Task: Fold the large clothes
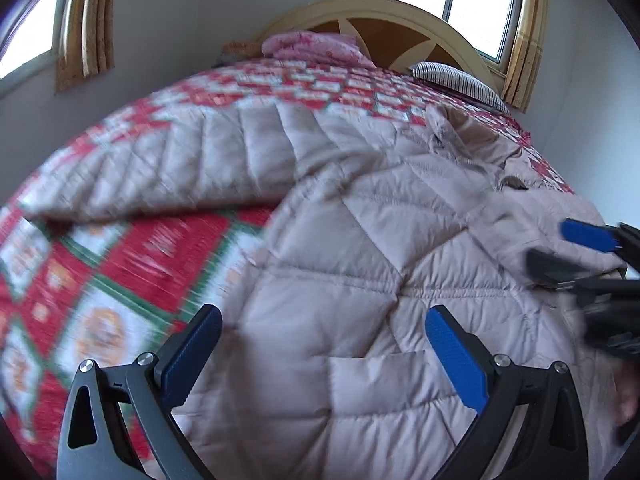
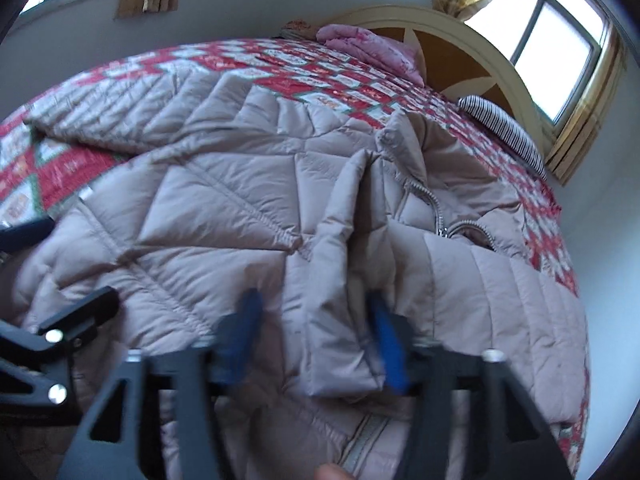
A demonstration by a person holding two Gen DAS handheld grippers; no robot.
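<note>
I see a bed [image 1: 132,248] with a red patterned quilt under curtained windows [image 2: 556,44]. My left hand-held gripper [image 1: 322,354] hovers, fingers wide apart, over the beige puffer coat [image 1: 360,280] spread across the bed. My right hand-held gripper [image 2: 312,342] straddles a raised coat fold; clamped or not, I cannot tell.
</note>
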